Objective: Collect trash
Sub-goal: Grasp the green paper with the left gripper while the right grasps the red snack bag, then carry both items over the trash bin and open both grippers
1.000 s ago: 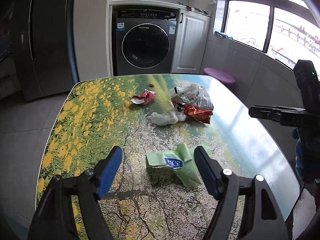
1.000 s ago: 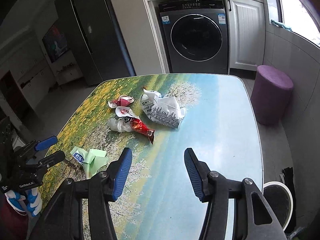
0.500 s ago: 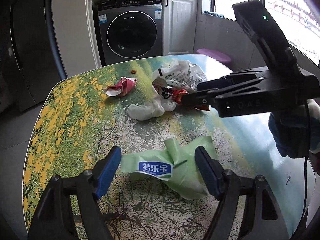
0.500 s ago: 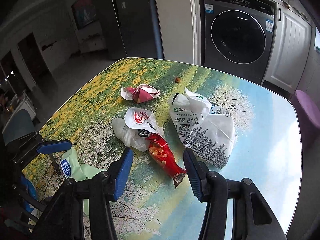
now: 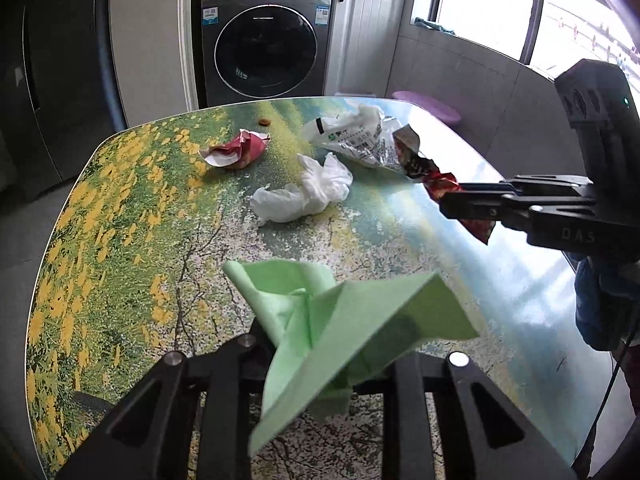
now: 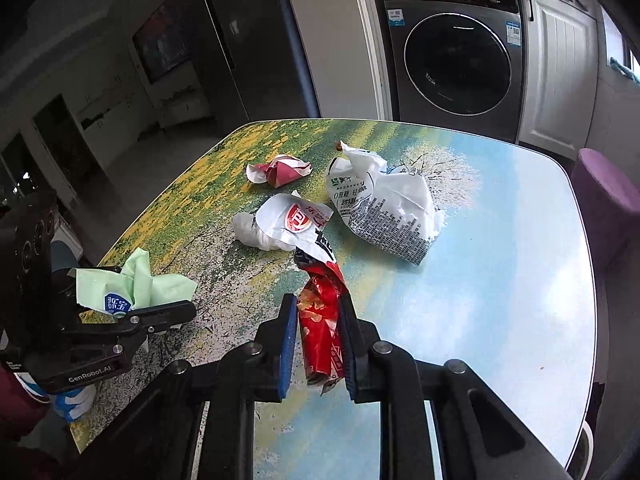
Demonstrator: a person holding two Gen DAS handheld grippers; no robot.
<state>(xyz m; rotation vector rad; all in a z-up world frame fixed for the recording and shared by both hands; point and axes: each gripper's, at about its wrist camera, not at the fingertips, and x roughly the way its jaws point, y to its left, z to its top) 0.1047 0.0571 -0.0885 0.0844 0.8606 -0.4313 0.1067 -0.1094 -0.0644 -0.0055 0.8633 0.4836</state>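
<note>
My left gripper (image 5: 320,344) is shut on a light green wrapper (image 5: 340,320) and holds it above the table; it also shows in the right wrist view (image 6: 132,284). My right gripper (image 6: 318,312) is shut on a red snack bag (image 6: 320,312), whose upper end shows in the left wrist view (image 5: 424,168). On the table lie a crumpled white tissue (image 5: 304,196), a red and white crumpled wrapper (image 5: 236,148) and a white printed bag (image 6: 384,208).
The table (image 6: 500,280) has a landscape print. A small brown crumb (image 5: 264,121) lies near its far edge. A washing machine (image 5: 264,40) stands behind, a purple stool (image 6: 604,200) to the right, a dark fridge (image 5: 52,60) to the left.
Both grippers have closed: the left on the green wrapper, now lifted off the table, the right on the red snack bag, pulled away from the pile.
</note>
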